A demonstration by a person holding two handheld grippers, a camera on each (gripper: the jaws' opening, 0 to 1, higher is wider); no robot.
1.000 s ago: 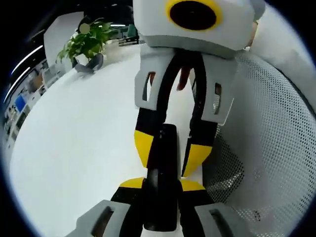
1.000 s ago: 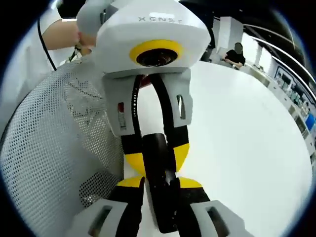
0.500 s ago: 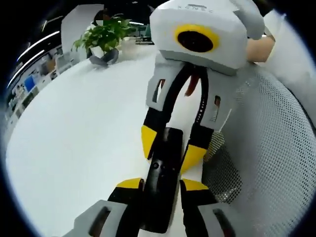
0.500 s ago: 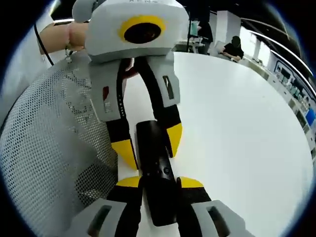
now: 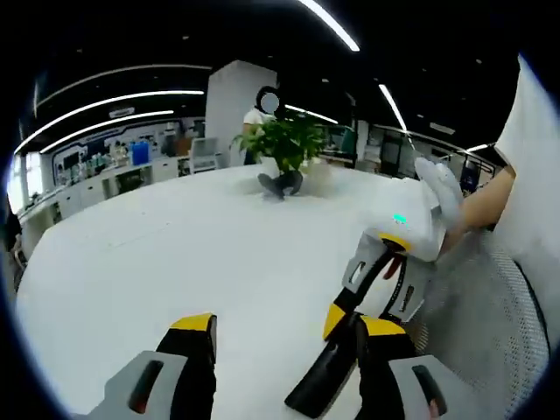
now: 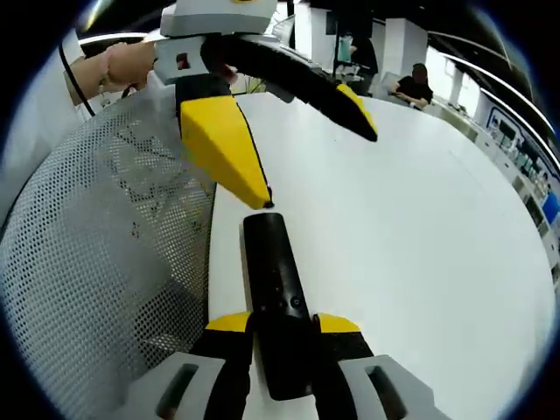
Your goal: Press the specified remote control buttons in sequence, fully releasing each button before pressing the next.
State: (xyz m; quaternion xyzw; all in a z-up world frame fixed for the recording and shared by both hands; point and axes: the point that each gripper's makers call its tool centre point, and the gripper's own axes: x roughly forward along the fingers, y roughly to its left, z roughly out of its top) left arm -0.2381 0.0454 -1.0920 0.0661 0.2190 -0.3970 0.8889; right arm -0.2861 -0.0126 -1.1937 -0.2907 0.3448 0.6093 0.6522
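The right gripper [image 6: 283, 325] is closed on the black remote [image 6: 274, 289], while the left gripper [image 5: 284, 328] stands wide open, holding nothing, one tip just above the remote's far end.

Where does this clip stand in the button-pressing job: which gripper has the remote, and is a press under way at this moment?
Done: nothing in view tells which buttons have been pressed. In hand: the right gripper is shut on the black remote control, holding it over the white table. The left gripper is open, one yellow fingertip just at the remote's far end, so no button looks pressed now. Left: any remaining presses.
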